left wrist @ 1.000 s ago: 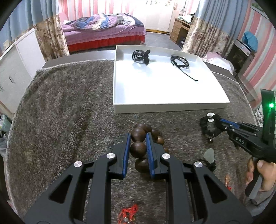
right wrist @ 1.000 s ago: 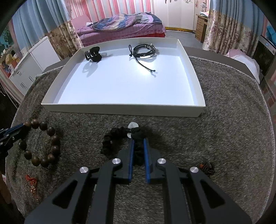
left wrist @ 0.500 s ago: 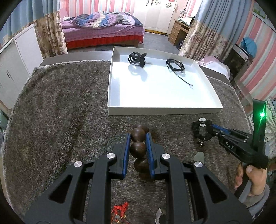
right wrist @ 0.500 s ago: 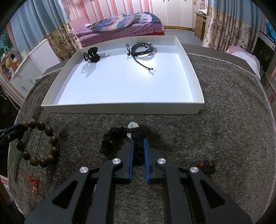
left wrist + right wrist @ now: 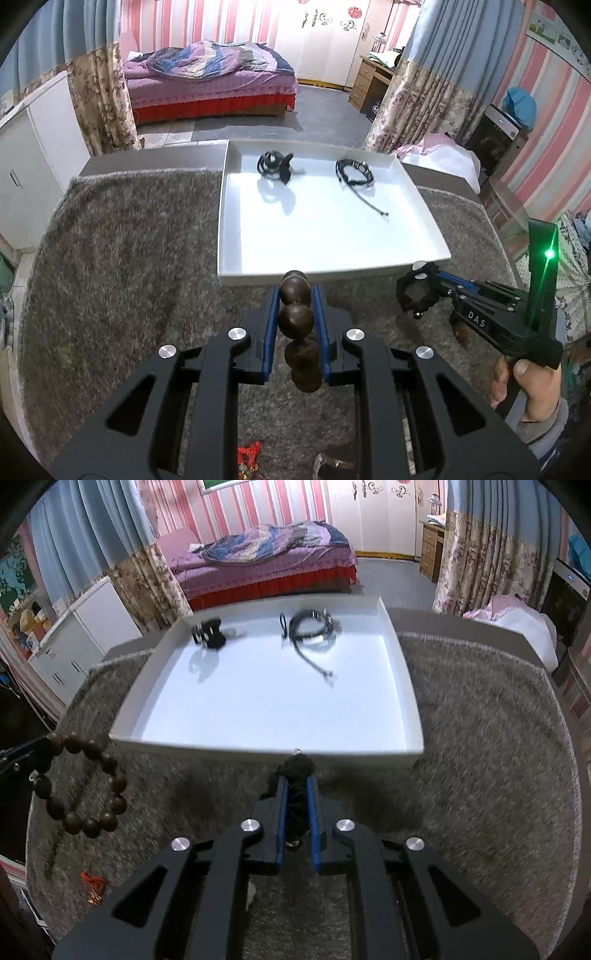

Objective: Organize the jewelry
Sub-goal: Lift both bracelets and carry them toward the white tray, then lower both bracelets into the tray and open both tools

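L gripper (image 5: 294, 295) is clamped on the wooden bead bracelet (image 5: 297, 321): beads sit stacked between the blue pads, loop dangling free above the rug. In the R wrist view that same bracelet hangs as a full ring at far left, so I've pinched it at one bead and let the rest drop, prob the simplest way to carry a loose loop w/o it bunching.

R gripper (image 5: 295, 775) is closed narrow on the black beaded bracelet (image 5: 293, 786); a dark clump shows between its pads, and from the L view it droops off the tips as a small ring w/ a little charm below.

Both pieces are off the grey shag rug (image 5: 122, 258) and just short of the near wall of the white tray (image 5: 332, 273). Tray is the target, I judge. The black hair claw (image 5: 275, 166) sits far-left inside and the black cord bracelet (image 5: 354, 173) far-right, cord tail trailing toward me. Near half of the tray is bare, so there's room for both drops w/o tangling w/ those two.

Next, as I see it: clear the rim w/ each dangling loop, lower, release apart from each other.

Red knotted charm (image 5: 92, 884) lies on the rug near-left, not yet picked up, so task is roughly midway.
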